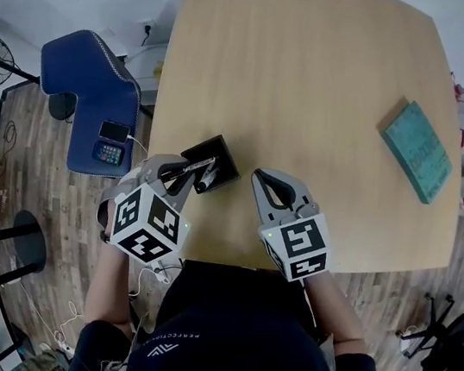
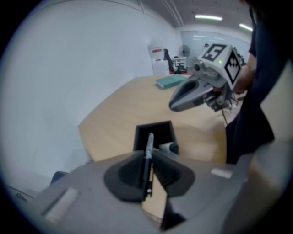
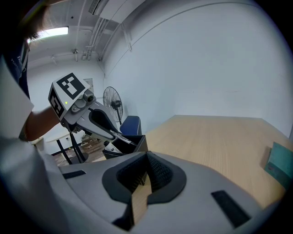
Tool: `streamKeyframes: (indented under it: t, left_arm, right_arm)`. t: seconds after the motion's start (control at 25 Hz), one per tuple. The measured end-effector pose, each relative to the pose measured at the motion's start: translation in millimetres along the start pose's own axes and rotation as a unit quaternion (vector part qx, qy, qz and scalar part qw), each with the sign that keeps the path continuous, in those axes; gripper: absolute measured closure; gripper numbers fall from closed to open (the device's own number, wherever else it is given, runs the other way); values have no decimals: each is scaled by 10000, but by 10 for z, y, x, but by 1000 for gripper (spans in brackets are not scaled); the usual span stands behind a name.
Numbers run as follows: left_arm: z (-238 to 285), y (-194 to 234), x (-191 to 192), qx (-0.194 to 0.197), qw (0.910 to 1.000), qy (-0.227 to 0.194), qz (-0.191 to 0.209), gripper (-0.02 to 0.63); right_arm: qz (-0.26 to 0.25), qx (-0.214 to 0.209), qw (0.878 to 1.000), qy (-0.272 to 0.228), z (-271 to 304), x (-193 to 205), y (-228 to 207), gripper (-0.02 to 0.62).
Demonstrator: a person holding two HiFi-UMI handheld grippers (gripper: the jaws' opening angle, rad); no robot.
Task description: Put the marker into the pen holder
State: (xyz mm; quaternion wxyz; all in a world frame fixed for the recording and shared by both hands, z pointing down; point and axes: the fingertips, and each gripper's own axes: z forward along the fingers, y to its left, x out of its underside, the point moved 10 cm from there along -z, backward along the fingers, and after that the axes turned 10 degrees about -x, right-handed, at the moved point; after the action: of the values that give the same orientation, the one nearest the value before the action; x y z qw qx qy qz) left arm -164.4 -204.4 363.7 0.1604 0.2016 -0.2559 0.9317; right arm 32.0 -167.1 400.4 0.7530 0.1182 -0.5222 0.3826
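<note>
Left gripper view: left tongs (image 2: pixel 148 154) clamped on slim black marker (image 2: pixel 149 139) w/ grey tip, pointing at black square pen holder (image 2: pixel 138 137); right tongs (image 3: pixel 146 158) together, empty.

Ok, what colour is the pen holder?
The pen holder is black, clearest in the head view.
</note>
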Motion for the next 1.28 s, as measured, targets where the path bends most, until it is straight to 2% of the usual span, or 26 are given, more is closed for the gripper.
streamKeyframes:
  t: [0.24,0.76,1.04,1.28]
  left_arm:
    - [-15,6,-45,-100,9998,-166,50,541]
    - [-62,3,-28,-340,9981,-493,-176,525]
    - [-140,-9,41,-501,9933,-615,-838,537]
    - [-255,-58,108,-740,9829,-783,-1496,570]
  right_arm:
    - [-1,35,10000,-9,-16,7,12,595]
    - [-54,48,10000,-12,-19,4,89,595]
    - [-144,19,9999,-22,-60,-2,136,595]
    - [-247,-15,9997,-20,-149,-2,169,595]
